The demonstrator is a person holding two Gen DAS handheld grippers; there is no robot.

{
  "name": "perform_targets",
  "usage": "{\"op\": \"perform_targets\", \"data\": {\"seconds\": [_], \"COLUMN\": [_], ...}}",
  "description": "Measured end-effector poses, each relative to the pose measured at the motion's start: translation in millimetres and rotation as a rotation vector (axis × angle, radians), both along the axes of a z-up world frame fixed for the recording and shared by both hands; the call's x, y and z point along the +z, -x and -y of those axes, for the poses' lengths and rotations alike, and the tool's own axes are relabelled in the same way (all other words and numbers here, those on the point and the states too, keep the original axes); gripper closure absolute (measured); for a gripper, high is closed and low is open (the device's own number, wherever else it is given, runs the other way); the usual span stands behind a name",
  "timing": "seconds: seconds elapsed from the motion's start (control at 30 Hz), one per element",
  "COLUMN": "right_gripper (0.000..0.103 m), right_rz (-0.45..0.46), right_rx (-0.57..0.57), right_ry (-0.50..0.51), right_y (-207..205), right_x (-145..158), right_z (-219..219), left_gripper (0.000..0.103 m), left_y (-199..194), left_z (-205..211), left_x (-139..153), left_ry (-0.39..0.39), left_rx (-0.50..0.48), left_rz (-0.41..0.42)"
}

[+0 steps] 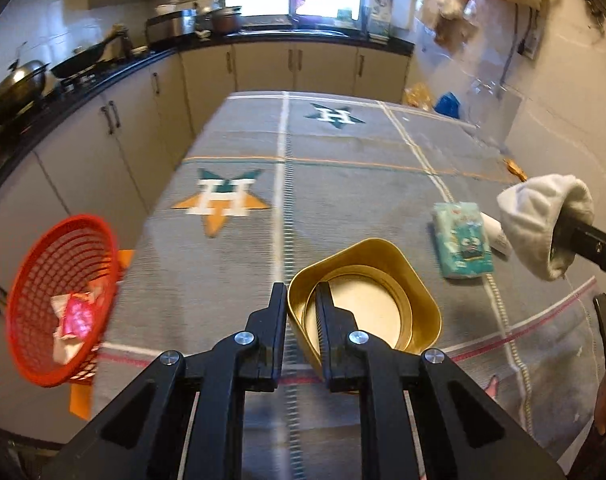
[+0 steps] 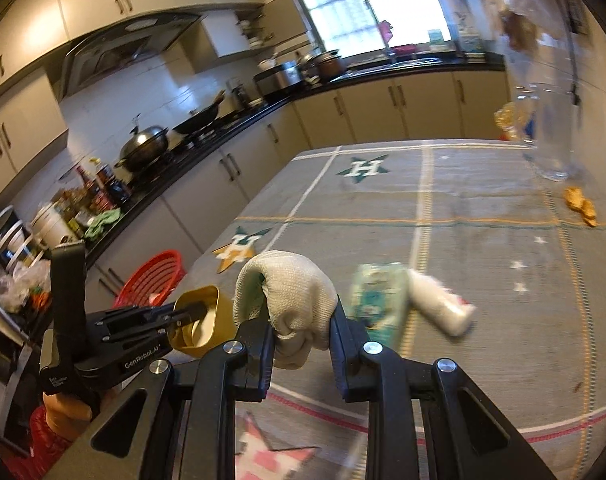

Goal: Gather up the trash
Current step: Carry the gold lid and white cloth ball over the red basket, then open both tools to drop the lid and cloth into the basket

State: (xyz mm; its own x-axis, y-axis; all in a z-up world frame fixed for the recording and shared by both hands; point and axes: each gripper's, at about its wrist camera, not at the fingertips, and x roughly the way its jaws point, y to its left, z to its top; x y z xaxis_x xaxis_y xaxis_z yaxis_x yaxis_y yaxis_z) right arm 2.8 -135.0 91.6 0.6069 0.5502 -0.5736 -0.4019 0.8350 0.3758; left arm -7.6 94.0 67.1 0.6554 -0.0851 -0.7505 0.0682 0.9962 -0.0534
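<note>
**Trash collection: in progress**

Left tongs (image 1: 301,300) clench the wall of one gold metal tin (image 1: 363,300). Right tongs (image 2: 301,320) clench one white knitted cloth (image 2: 291,296). One red plastic basket (image 1: 63,300) at the desk (image 1: 343,184) edge holds crumpled wrappers. One teal tissue pack (image 1: 461,240) and one white tube (image 2: 439,304) remain on the desk.

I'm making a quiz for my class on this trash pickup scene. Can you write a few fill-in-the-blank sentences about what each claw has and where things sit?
1. The left claw is shut on the wall of the ____ coloured tin.
2. The right claw holds a crumpled white ____.
3. The basket at the table's edge is ____ in colour.
4. The teal tissue pack lies on the ____, no claw touching it.

Missing words: gold; cloth; red; tablecloth
</note>
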Motion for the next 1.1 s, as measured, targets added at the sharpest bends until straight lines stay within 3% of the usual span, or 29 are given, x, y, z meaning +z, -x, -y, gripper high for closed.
{"op": "perform_targets", "data": {"seconds": [0.5, 0.87, 1.1], "right_gripper": [0.077, 0.077, 0.075], "right_rz": [-0.040, -0.081, -0.119], "right_rx": [0.215, 0.343, 0.387], "right_ry": [0.067, 0.096, 0.102], "right_y": [-18.0, -42.0, -58.2], "right_x": [1.2, -8.0, -20.2], "right_z": [-139.6, -251.4, -303.8], "left_gripper": [0.089, 0.089, 0.089], "left_y": [26.4, 29.9, 24.2], "left_z": [-127.3, -225.8, -255.6], "left_x": [9.3, -15.0, -33.0], "left_ry": [0.050, 0.085, 0.107], "left_rx": [0.227, 0.437, 0.498], "left_rz": [0.051, 0.015, -0.018]}}
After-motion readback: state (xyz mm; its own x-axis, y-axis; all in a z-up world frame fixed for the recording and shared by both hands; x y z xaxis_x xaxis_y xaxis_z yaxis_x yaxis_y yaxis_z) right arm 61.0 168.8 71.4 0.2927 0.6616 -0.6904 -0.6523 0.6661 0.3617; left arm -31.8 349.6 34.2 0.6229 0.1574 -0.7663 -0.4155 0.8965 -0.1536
